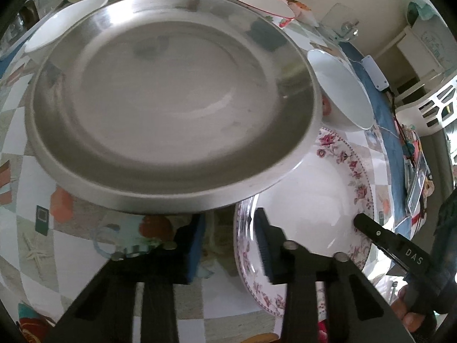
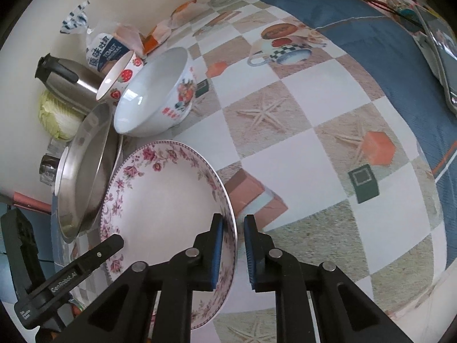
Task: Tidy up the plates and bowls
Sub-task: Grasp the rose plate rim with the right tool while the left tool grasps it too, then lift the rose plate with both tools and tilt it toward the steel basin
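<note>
We found the right gripper (image 2: 232, 248) clamped on the near rim of the white round plate with the pink floral border (image 2: 160, 200), low in the centre of its own view. One blue pad lay against the plate's inner face, and only a sliver of the checked tablecloth (image 2: 314, 157) showed beside the other. The left gripper (image 1: 231, 245) straddled the opposite rim of that plate at the bottom centre of its view. Its fingers were part way apart with a gap at the pads, so it gripped nothing. The main risk, as we judged it, was the glazed rim slipping from a single narrow pinch if the plate rose before the left pads had closed. A tilting plate could also strike the large round stainless-steel plate (image 1: 171, 100) filling the upper left, or the white ceramic bowl (image 1: 340, 91) just beside it at the upper right. Only the left view showed the steel rim overlapping the floral plate's far edge, though we could not tell whether they touched. Only the right view showed the bowl's printed side, a smaller strawberry-patterned bowl (image 2: 120, 77) behind it, and a steel flask (image 2: 68, 80) at the upper left.
</note>
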Demonstrator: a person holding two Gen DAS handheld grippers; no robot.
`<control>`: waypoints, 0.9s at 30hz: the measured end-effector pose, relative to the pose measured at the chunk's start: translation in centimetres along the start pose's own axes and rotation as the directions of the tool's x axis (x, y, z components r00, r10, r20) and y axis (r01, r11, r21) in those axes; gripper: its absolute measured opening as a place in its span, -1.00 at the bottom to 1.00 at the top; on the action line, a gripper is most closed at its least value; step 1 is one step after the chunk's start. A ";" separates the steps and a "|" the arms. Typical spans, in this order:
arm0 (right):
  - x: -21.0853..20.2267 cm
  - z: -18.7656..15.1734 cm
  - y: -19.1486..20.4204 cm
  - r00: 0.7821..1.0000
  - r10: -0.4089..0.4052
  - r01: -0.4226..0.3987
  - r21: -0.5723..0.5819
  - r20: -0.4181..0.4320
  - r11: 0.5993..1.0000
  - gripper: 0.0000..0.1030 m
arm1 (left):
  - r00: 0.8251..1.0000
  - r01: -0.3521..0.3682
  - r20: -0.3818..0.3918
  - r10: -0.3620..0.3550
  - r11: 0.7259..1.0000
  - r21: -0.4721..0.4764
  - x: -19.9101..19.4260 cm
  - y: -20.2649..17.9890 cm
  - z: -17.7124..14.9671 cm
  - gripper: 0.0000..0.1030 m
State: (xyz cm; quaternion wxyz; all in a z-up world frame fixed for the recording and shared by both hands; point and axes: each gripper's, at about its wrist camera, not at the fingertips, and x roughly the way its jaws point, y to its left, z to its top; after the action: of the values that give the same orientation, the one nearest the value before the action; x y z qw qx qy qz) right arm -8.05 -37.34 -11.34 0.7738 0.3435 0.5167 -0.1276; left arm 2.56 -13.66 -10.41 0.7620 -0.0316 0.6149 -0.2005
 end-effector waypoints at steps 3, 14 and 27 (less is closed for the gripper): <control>0.1 0.1 -0.3 1.000 0.022 -0.022 0.007 -0.003 1.000 -0.69 | 1.000 0.005 0.008 -0.005 1.000 0.004 0.3 -0.3 0.1 -0.43; 0.8 0.7 0.3 0.999 0.042 -0.042 0.000 -0.001 0.999 -0.72 | 0.999 0.032 0.025 -0.034 0.998 0.061 1.1 -1.3 0.8 -0.45; -0.1 0.8 -2.3 0.999 0.048 -0.050 0.082 0.021 0.995 -0.73 | 0.998 0.067 -0.005 -0.067 0.987 0.147 1.8 -3.6 0.2 -0.46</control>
State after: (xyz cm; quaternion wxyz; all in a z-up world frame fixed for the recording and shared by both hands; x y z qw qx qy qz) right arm -8.80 -39.53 -12.01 0.7666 0.3865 0.4951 -0.1331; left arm 2.05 -17.67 -10.96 0.7552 0.0039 0.5970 -0.2709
